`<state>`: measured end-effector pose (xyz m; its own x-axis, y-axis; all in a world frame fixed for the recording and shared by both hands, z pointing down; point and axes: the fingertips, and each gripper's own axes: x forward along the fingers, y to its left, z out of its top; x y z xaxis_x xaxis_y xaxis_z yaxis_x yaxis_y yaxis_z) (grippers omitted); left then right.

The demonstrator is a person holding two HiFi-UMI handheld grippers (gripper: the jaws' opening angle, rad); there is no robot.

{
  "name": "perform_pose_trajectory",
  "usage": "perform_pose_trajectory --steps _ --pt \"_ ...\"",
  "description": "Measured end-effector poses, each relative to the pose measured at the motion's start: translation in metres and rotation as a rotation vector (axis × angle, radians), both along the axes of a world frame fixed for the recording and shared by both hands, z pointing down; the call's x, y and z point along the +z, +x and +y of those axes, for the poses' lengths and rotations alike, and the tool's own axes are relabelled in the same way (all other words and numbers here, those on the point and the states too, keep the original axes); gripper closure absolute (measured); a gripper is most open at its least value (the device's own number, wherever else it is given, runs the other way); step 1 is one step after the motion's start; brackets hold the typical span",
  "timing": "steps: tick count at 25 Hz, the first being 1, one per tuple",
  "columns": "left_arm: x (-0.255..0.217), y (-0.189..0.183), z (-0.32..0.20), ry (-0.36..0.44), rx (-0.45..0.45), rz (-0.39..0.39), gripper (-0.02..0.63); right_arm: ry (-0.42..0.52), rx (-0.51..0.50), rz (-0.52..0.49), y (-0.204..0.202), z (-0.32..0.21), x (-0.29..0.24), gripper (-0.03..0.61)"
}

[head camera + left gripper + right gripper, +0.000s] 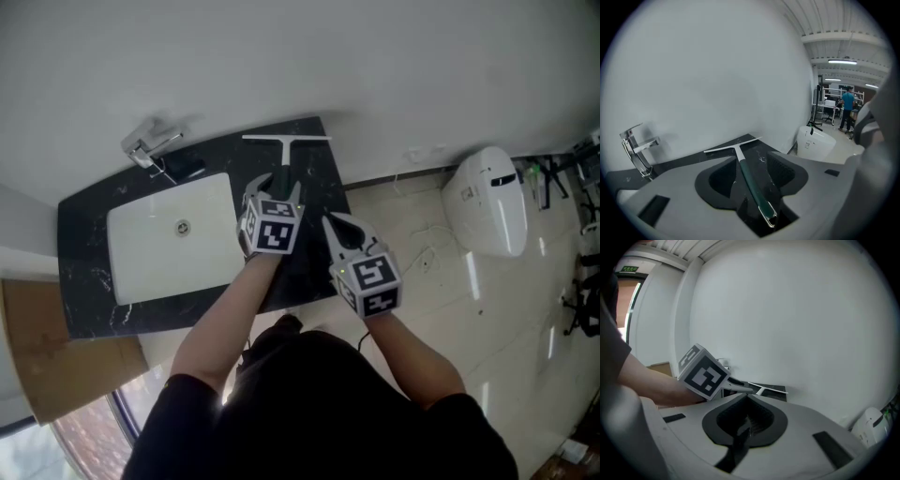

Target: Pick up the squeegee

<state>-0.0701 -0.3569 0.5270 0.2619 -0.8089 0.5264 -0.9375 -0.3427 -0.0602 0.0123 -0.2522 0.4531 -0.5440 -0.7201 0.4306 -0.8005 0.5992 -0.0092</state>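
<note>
A squeegee (284,153) lies on the right end of the black marble counter (89,211), its white blade along the wall and its dark green handle (751,177) pointing back at me. My left gripper (272,187) reaches over that handle and is open. In the left gripper view the handle runs between the two pads of the left gripper (750,161), with a gap on each side. My right gripper (330,223) hovers to the right of the squeegee, near the counter's right edge, its jaws closed to a point and empty (746,401). The blade (769,390) shows beyond it.
A white sink (127,281) fills the counter's left half, with a chrome faucet (150,145) behind it. A white toilet (487,202) stands on the tiled floor at the right. A cardboard sheet (56,361) lies below the counter's left end. A person (847,108) stands far off.
</note>
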Motion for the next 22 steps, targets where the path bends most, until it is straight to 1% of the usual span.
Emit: perform_pose_trajectory --steps 4,7,11,14,18,22 --pt "0.035 0.002 -0.029 -0.088 -0.033 0.006 0.405 -0.031 0.033 -0.012 0.005 -0.019 0.012 0.569" --pt "0.053 0.006 -0.042 -0.129 -0.051 0.013 0.405 -0.061 0.049 -0.003 0.008 -0.029 0.019 0.569" --pt "0.076 0.003 -0.052 -0.186 -0.089 -0.009 0.407 -0.081 0.065 -0.014 0.009 -0.039 0.025 0.569" --pt "0.088 0.002 -0.051 -0.234 -0.095 -0.013 0.415 -0.088 0.069 -0.018 0.009 -0.042 0.028 0.569" --pt "0.093 0.002 -0.05 -0.258 -0.095 -0.02 0.483 -0.083 0.065 -0.034 0.008 -0.043 0.03 0.569" --pt "0.094 -0.005 -0.049 -0.271 -0.114 -0.045 0.492 -0.082 0.066 -0.063 0.007 -0.04 0.026 0.569"
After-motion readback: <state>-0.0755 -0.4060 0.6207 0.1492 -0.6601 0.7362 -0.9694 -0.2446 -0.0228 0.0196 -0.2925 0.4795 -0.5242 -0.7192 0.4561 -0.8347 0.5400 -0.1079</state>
